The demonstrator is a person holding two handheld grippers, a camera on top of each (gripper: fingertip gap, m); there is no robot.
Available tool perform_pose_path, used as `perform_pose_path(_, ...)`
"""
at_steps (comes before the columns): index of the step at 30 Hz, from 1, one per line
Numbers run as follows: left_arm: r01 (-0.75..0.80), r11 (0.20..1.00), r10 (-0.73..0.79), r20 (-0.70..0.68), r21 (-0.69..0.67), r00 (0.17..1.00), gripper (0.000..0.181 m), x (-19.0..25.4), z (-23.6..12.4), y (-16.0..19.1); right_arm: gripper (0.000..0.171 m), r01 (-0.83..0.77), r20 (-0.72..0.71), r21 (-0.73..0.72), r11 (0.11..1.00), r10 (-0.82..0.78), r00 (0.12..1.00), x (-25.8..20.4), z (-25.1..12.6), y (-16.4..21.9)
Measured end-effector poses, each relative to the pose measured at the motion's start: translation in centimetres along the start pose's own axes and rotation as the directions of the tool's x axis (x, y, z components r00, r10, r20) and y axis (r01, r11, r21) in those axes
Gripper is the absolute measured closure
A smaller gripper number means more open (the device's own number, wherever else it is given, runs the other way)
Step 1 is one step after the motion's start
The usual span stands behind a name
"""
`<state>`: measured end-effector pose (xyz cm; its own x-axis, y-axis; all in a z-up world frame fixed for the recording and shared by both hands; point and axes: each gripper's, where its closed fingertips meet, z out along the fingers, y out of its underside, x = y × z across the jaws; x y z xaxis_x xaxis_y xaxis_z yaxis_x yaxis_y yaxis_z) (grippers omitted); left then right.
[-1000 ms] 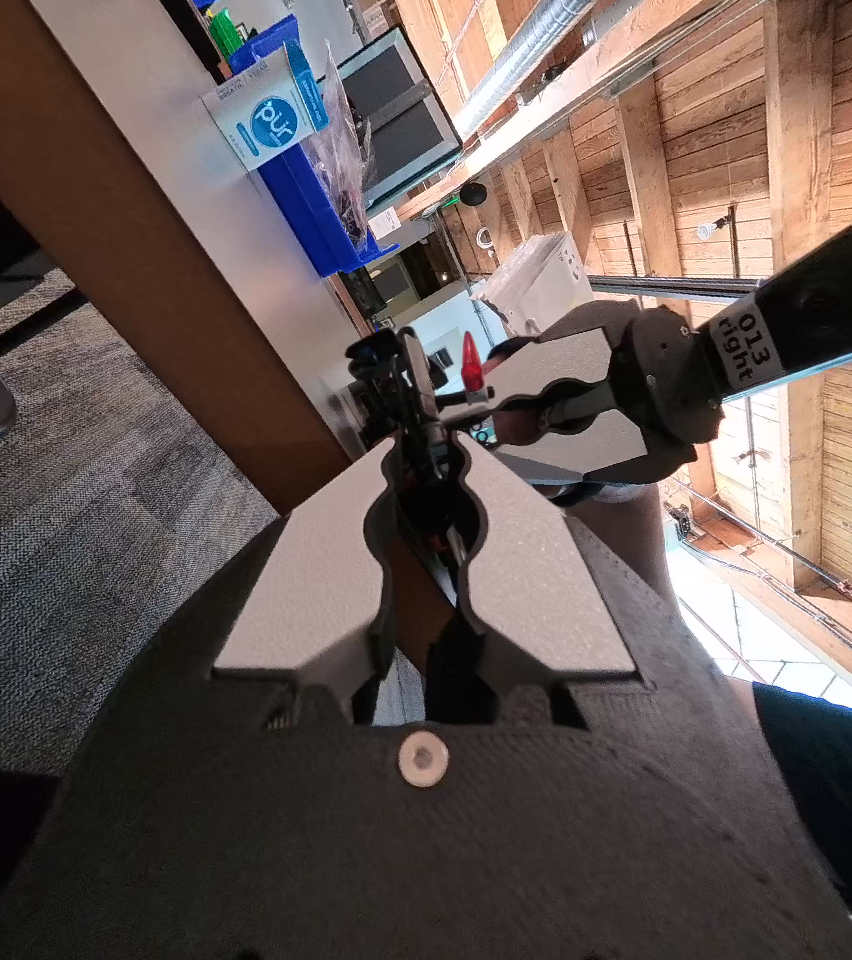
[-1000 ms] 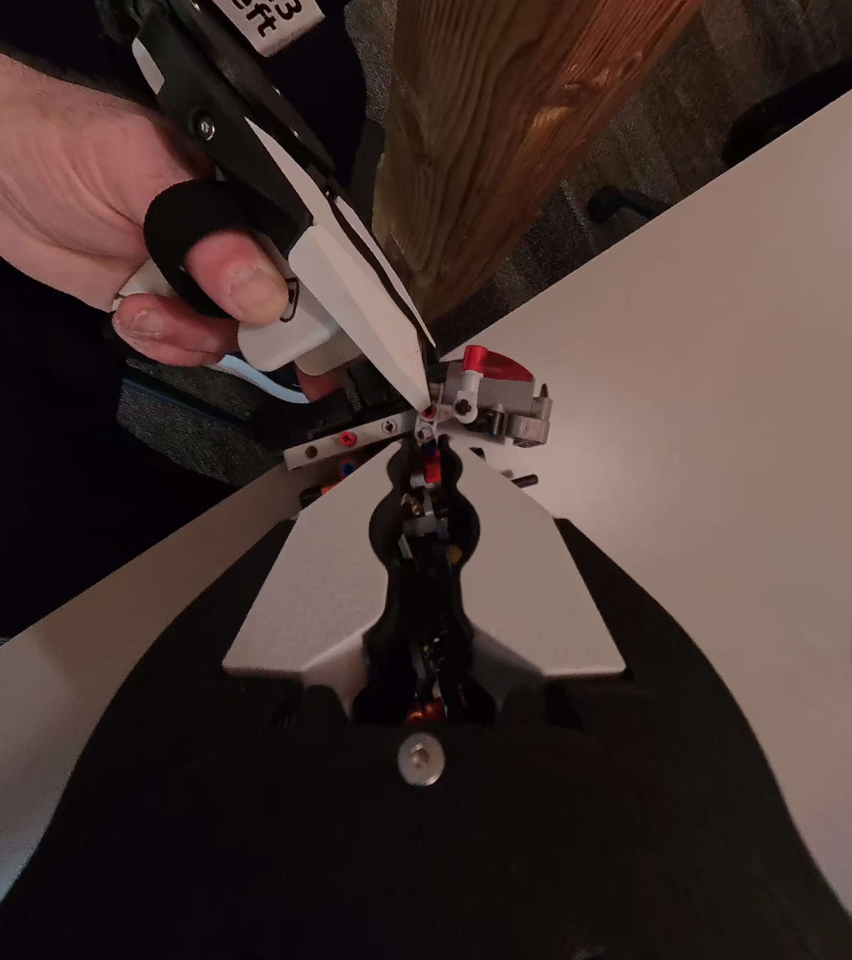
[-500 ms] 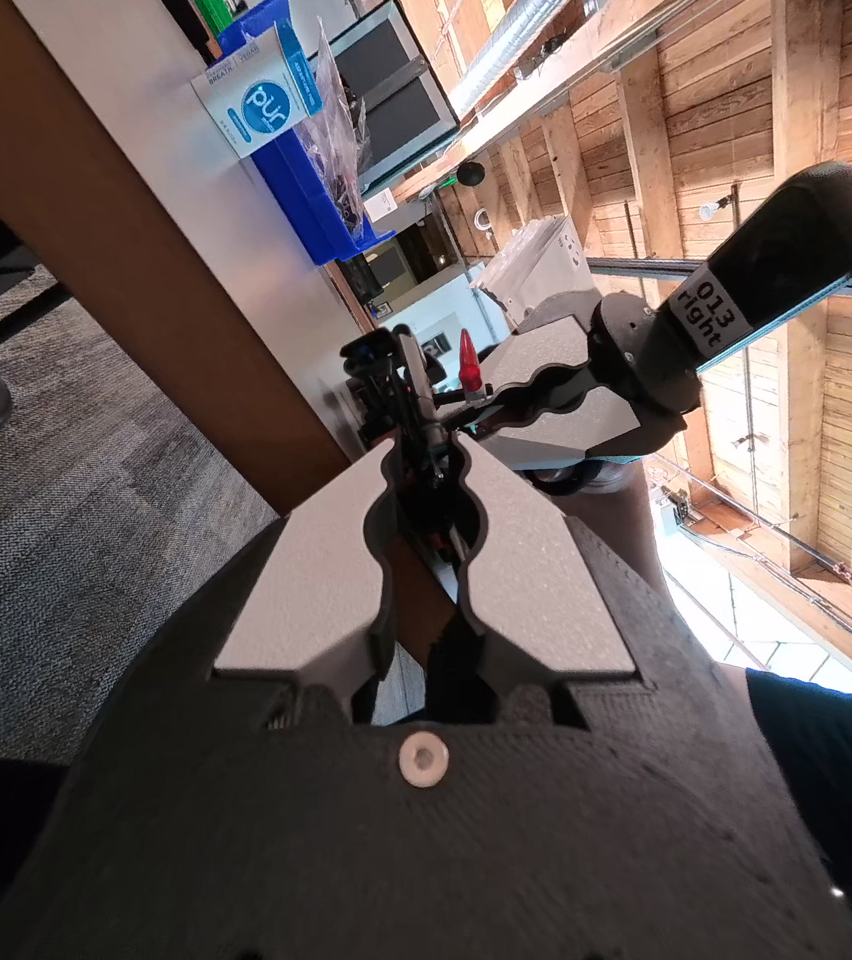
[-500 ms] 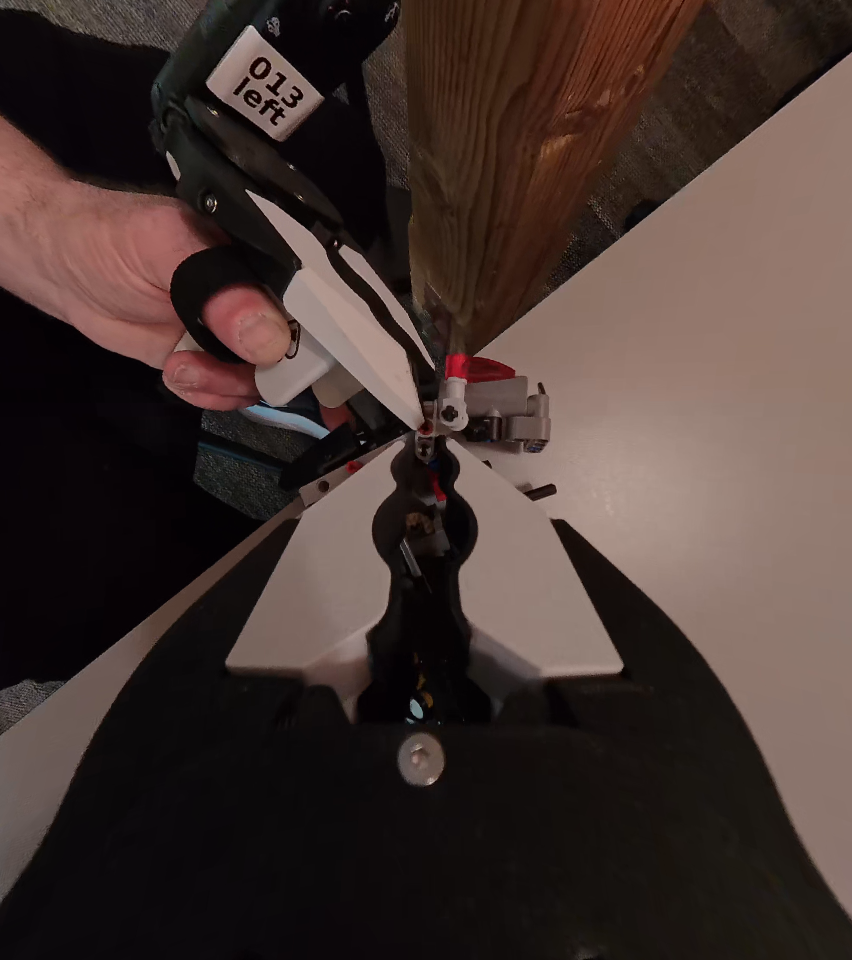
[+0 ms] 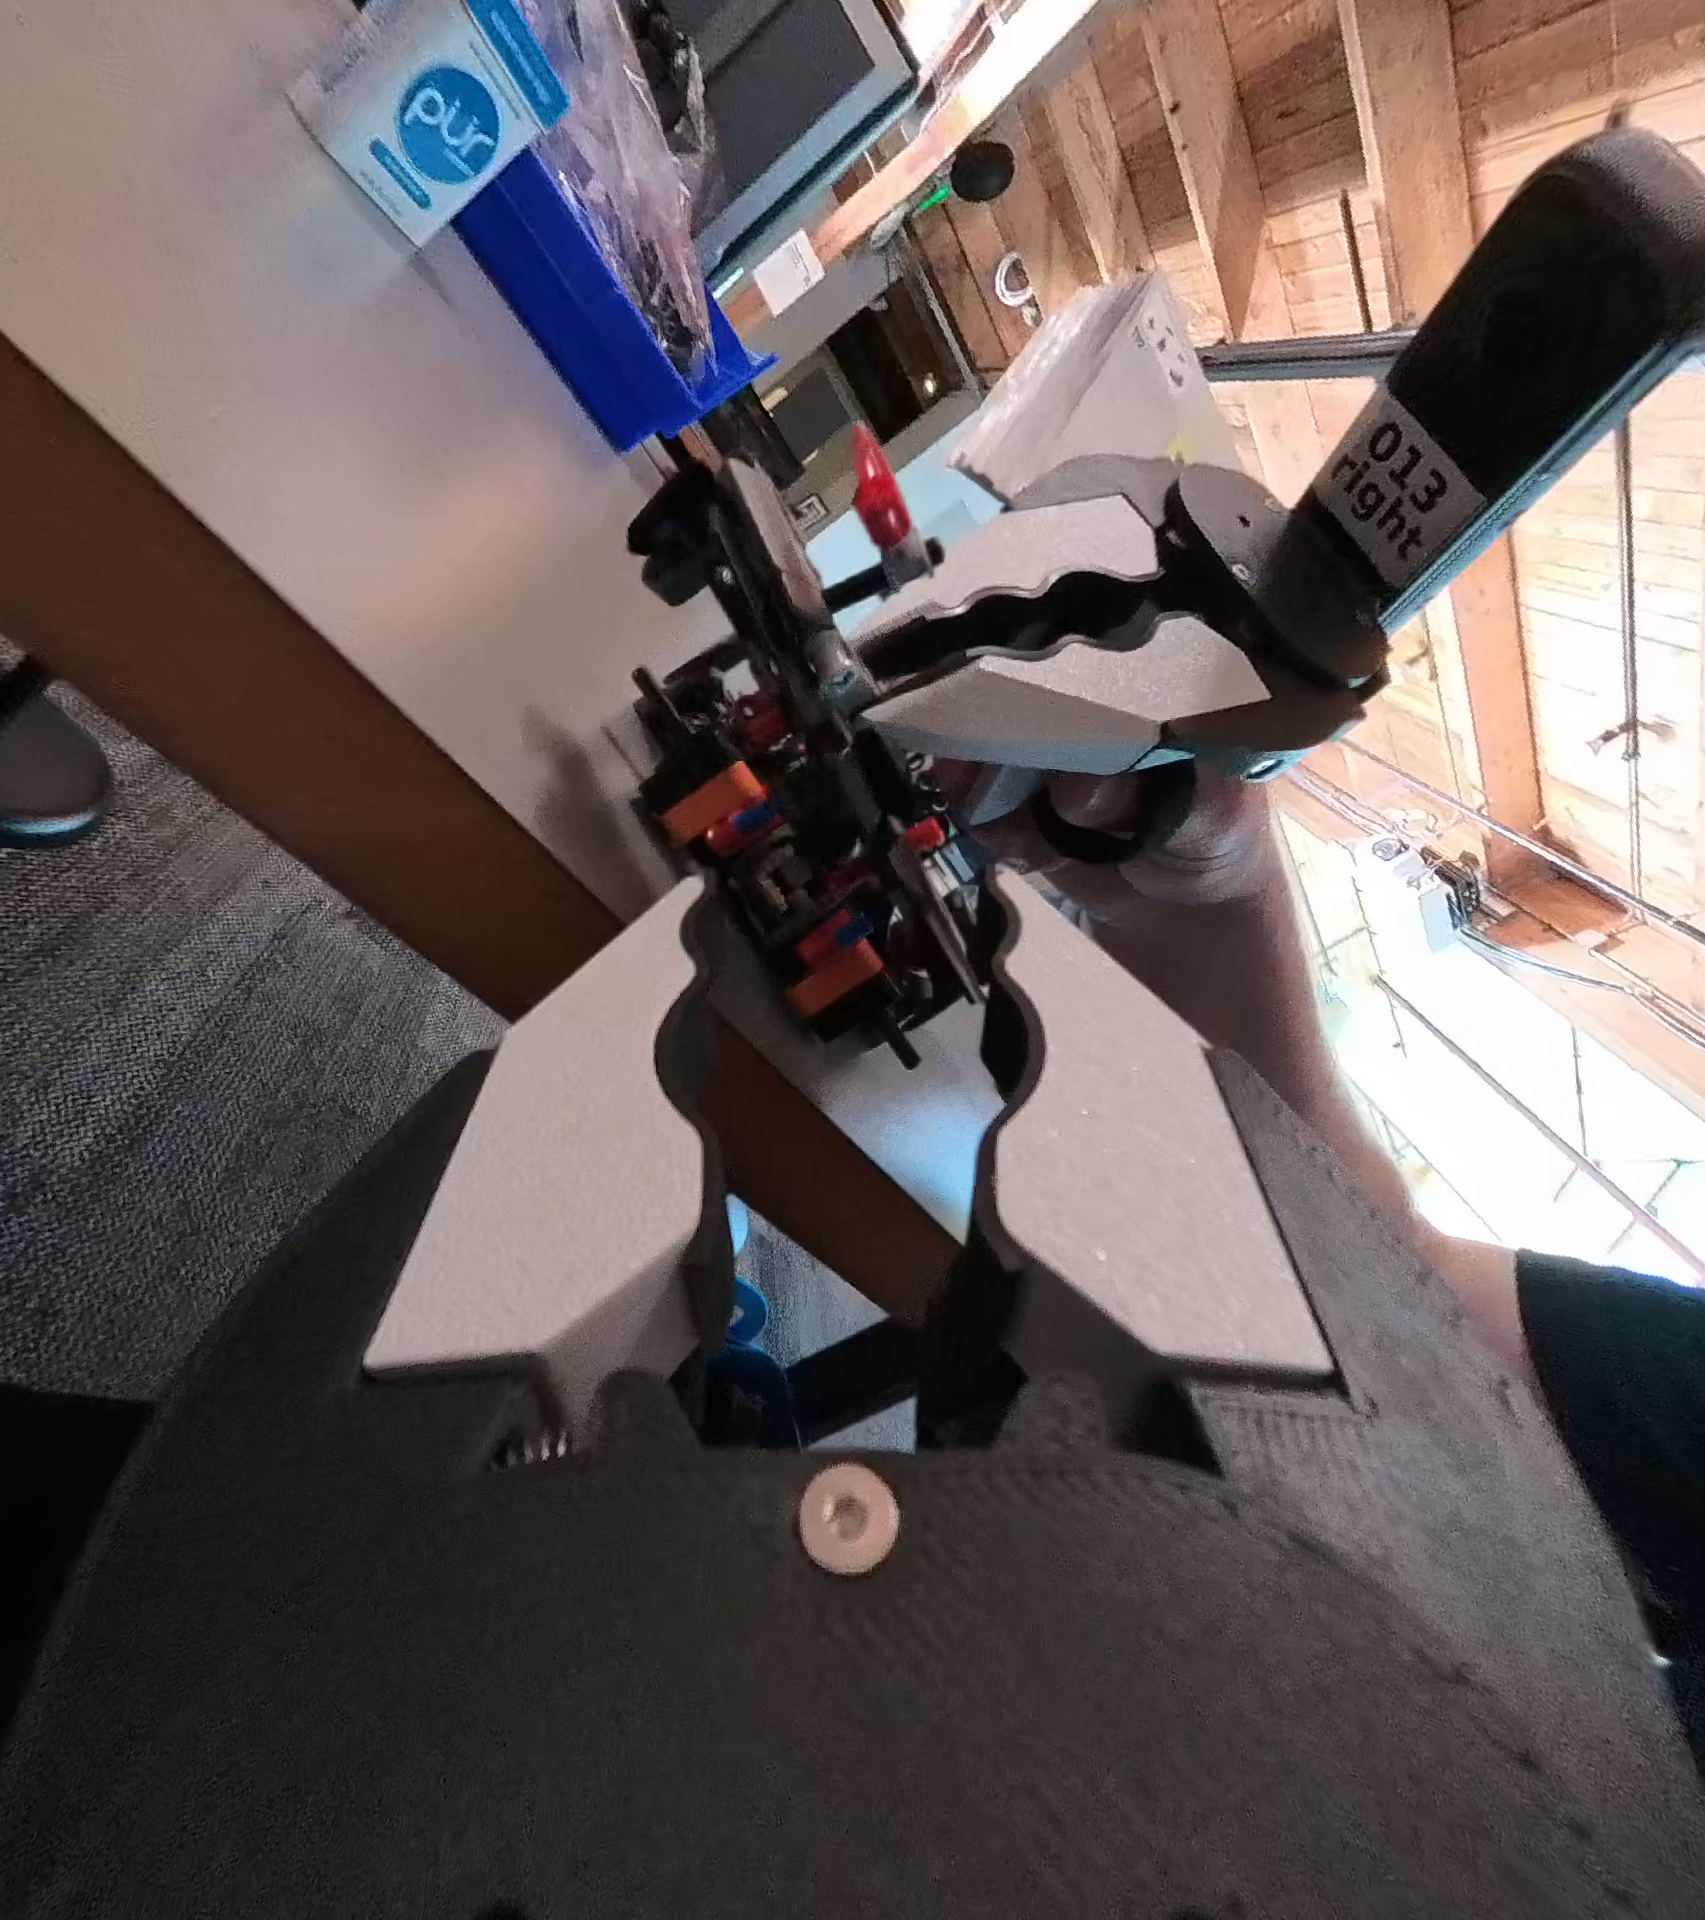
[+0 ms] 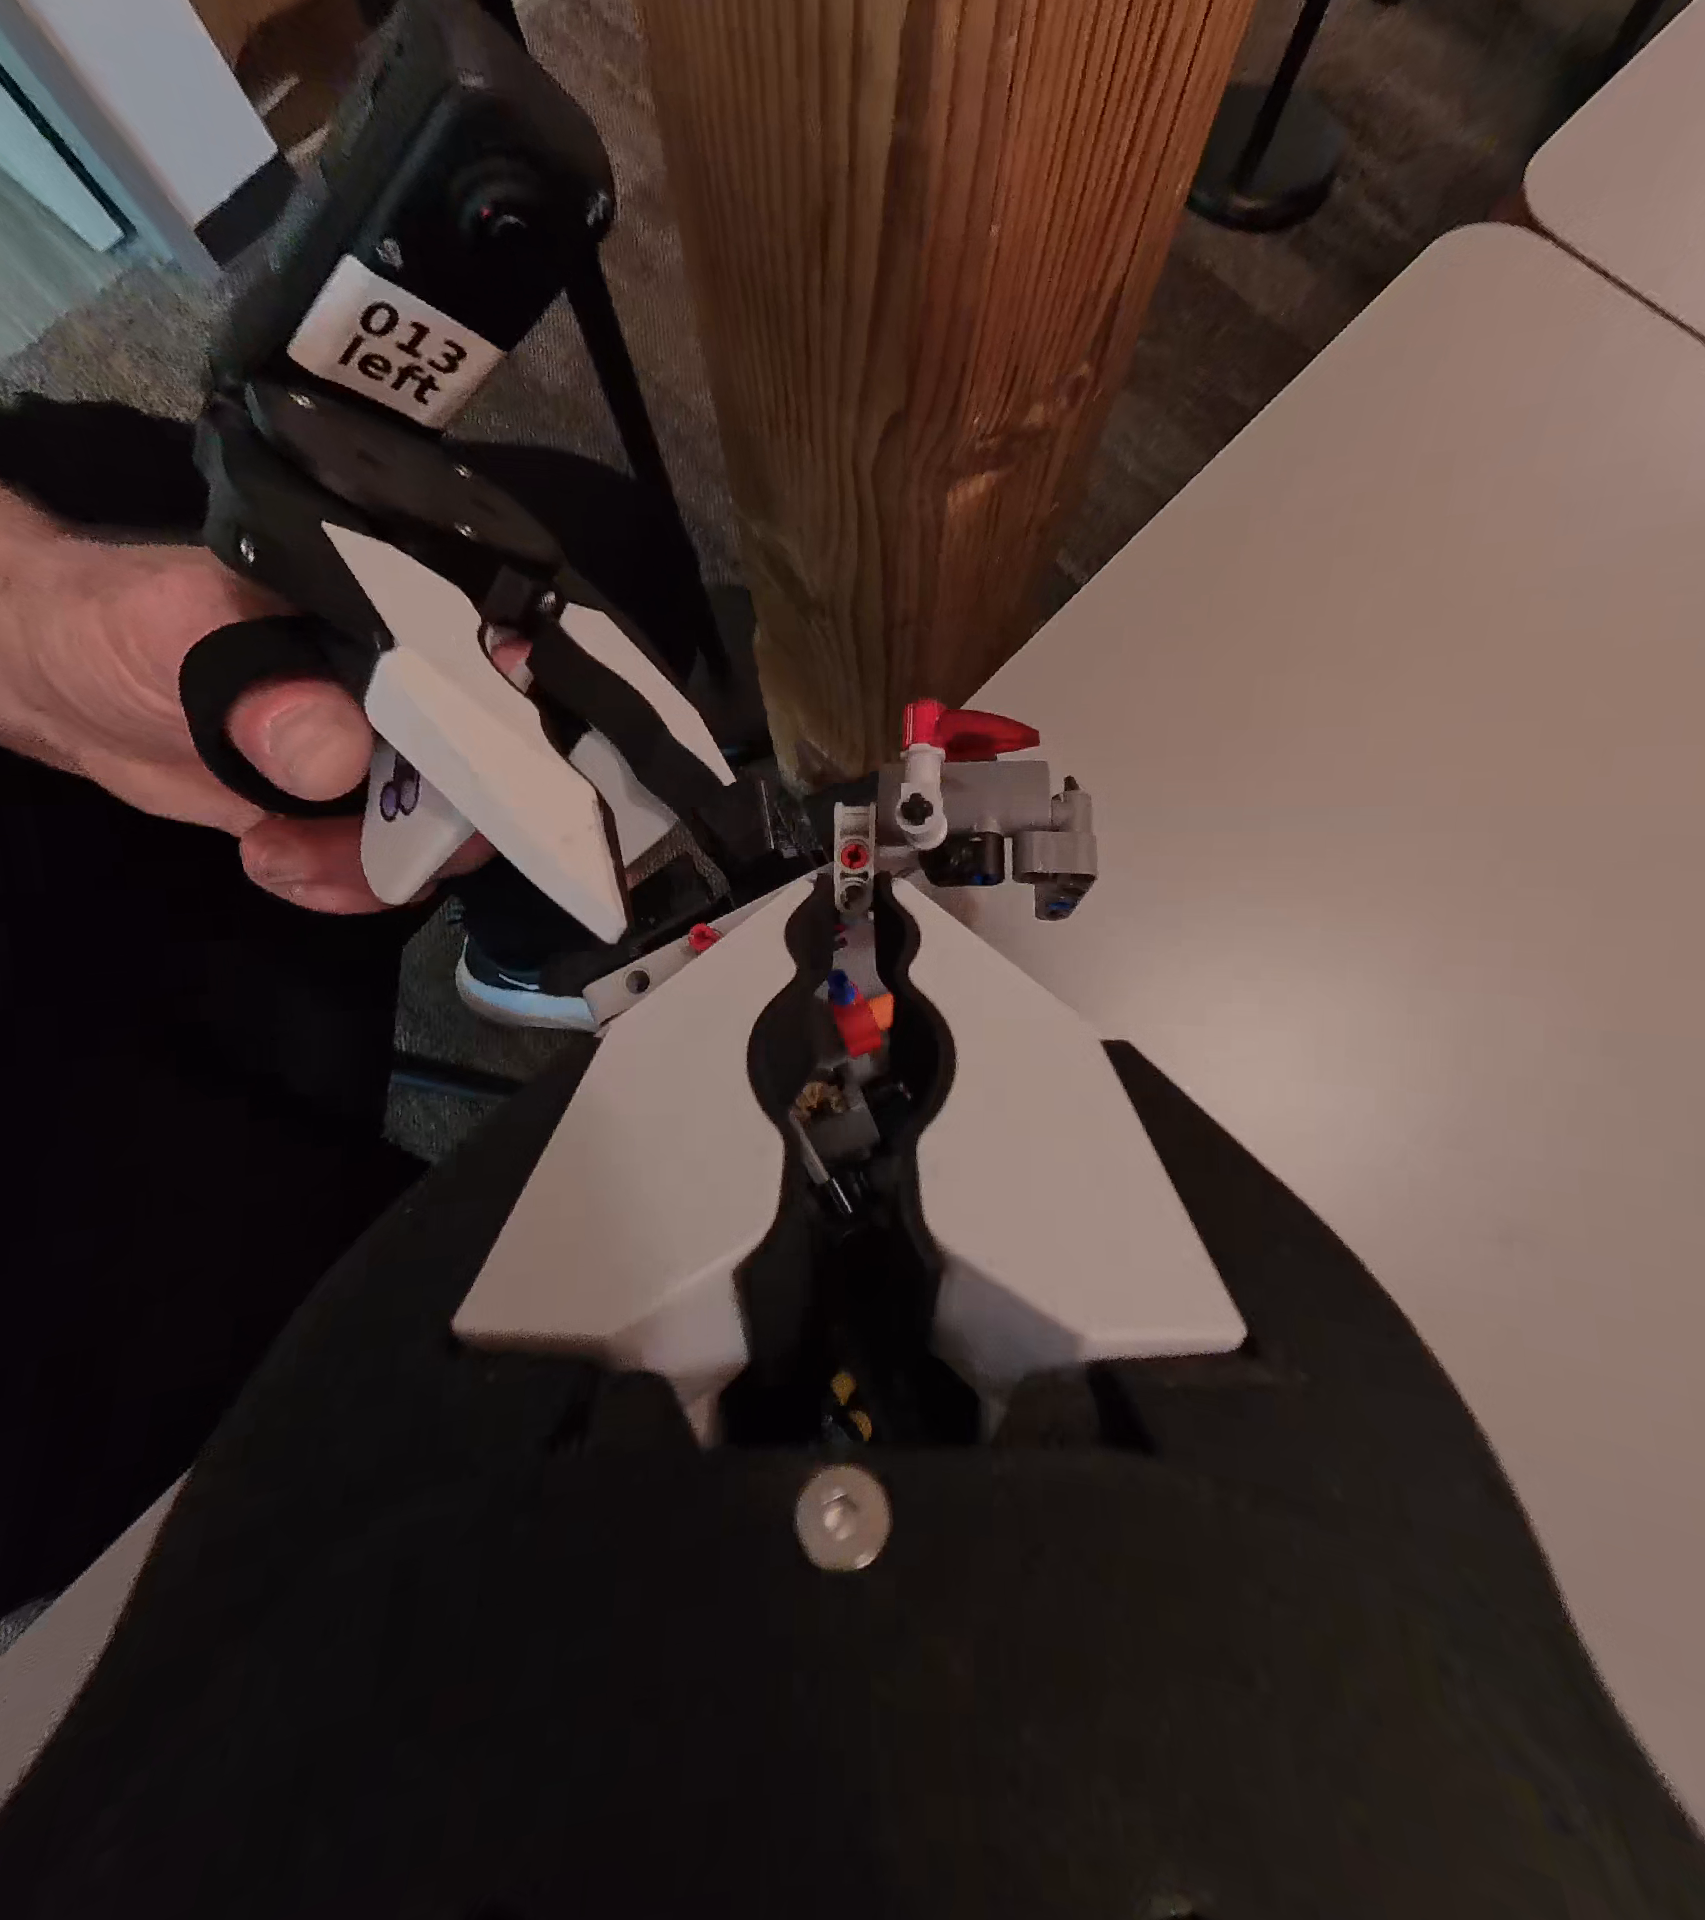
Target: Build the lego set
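Pinching grey-black-red lego assembly (image 6: 941, 821) in our right gripper (image 6: 853, 883); our left gripper (image 5: 843, 914) spread wide, at ten o'clock.

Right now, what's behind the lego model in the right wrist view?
A wooden post rises directly behind the lego model. Where the post's foot meets the grey carpet is hidden by the model.

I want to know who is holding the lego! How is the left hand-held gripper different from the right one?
The left hand-held gripper stands open with a wide gap; the right hand-held gripper is shut on the lego model. The left one sits a little back from the model; the right one touches it. Both have pale fingers on black bodies and point at the model.
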<state>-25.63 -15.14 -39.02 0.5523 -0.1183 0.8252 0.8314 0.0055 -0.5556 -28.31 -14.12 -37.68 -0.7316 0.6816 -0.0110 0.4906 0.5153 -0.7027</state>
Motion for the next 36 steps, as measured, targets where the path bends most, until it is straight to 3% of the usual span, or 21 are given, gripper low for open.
perform_pose_path(6,0.059,0.997,-0.062,-0.080,-0.047,0.995,0.161,1.6,0.8,0.1,0.167,-0.002,-0.025,0.052,0.999,0.004,1.000,-0.2,-0.6,-0.8)
perform_pose_path(10,0.085,0.995,-0.091,-0.089,-0.060,0.992,0.165,1.7,0.6,0.2,0.166,0.039,0.008,0.015,0.999,-0.039,0.999,-0.4,-1.0,-0.6)
perform_pose_path(20,0.098,0.986,-0.109,-0.075,-0.131,0.991,0.164,1.4,0.1,0.9,0.166,0.181,0.099,-0.139,0.974,-0.168,0.981,-0.8,-0.5,0.2)
perform_pose_path(36,0.048,0.979,-0.068,-0.094,-0.200,0.993,0.164,1.8,0.2,1.1,0.166,0.292,0.040,-0.154,0.944,-0.289,0.957,-1.1,-1.2,0.2)
